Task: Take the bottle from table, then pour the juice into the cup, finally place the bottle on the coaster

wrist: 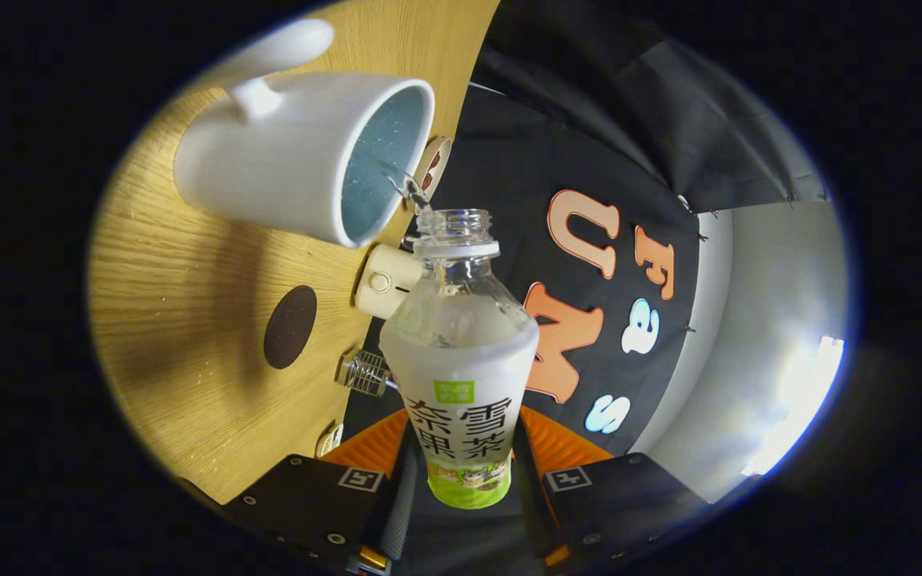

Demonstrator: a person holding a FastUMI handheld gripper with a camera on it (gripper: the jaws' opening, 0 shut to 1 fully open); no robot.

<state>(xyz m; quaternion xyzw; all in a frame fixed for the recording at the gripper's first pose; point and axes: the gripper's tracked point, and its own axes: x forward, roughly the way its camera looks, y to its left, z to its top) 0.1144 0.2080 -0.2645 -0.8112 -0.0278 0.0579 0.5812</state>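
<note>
tool (461, 480) is pinching the bottle (459, 352) between its fingers | bottle is tipping, juice streaming into the cup (301, 152) just ahead | pouring underway | coaster (290, 326) on desk (181, 304) is awaiting the bottle

Fingers (461, 480) clamping bottle (461, 360) at cup (309, 152)

Cup (293, 152) close ahead — coaster (290, 326) unobstructed
</note>
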